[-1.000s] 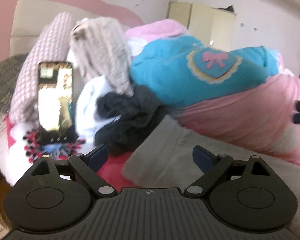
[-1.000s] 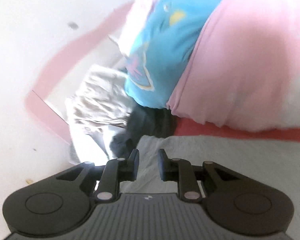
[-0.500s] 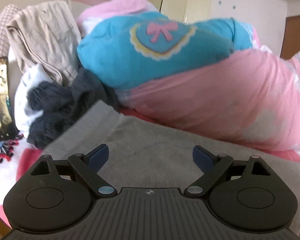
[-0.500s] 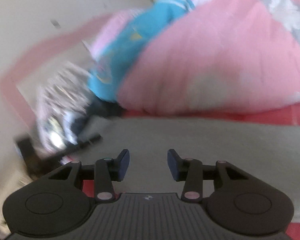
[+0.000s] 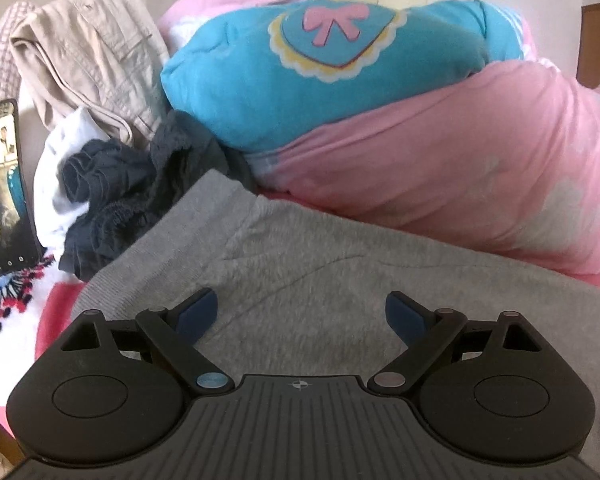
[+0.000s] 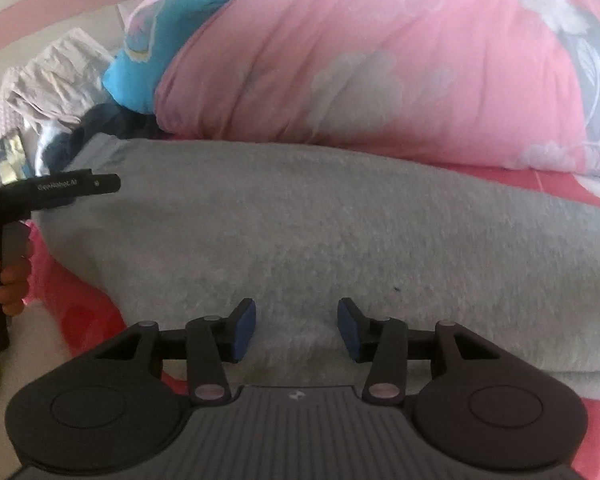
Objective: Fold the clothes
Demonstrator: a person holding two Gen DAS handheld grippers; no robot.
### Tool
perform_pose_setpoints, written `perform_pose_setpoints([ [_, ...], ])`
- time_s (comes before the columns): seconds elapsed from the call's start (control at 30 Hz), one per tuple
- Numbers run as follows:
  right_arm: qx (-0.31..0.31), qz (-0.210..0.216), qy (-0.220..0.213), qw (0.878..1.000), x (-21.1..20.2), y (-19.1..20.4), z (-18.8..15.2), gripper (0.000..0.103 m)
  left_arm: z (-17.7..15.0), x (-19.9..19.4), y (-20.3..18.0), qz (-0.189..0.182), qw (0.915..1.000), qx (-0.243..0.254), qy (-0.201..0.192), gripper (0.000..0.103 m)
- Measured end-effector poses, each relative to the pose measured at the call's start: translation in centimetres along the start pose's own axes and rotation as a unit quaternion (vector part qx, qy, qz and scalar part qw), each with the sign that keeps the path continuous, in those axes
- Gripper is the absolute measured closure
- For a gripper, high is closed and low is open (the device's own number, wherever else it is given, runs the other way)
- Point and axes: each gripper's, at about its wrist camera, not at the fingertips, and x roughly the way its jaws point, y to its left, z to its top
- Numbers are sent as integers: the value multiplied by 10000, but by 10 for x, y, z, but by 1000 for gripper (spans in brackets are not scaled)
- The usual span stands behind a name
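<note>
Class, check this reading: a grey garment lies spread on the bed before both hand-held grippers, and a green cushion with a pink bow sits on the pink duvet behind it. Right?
One detail is wrong. The cushion with the pink bow is blue, not green, as the left wrist view shows. The rest holds: the grey garment lies spread before both hand-held grippers, with the pink duvet behind it.

A bed covered by a red and white patterned sheet (image 5: 56, 312) carries a flat grey knitted garment (image 5: 320, 280). Behind it lie a bulky pink quilt (image 5: 460, 184) and a crumpled dark navy garment (image 5: 116, 188).
</note>
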Motion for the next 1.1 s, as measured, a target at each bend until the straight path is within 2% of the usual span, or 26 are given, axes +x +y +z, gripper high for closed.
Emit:
perform_pose_setpoints([
  [0.17,304,237,-343,9987,-15,-6,2,54,3,-15,-6,-71,9999,67,-98,7],
  [0.33,365,379,-728,9960,-39,-11,-1,37,2,-24,-29,-278,9993,244,10,5],
  [0.53,663,336,-1055,9916,-73,-35,-10,26,-9,-18,-70,-515,9965,584,306,2],
  [0.57,708,298,-1132,9906,-81,-40,-14,25,-11,-18,-76,-536,9959,648,331,2],
  [0.73,953,11,-1558,9832,-123,-73,-36,3,-22,-12,-103,-539,9932,935,444,1],
  [0.93,1392,-603,-1963,9688,-163,-114,-65,0,-32,-4,-128,-439,9883,1291,687,0],
  [1.1,1903,-1160,-2244,9487,-189,-148,-89,0,-40,3,-142,-459,9844,1459,864,0],
])
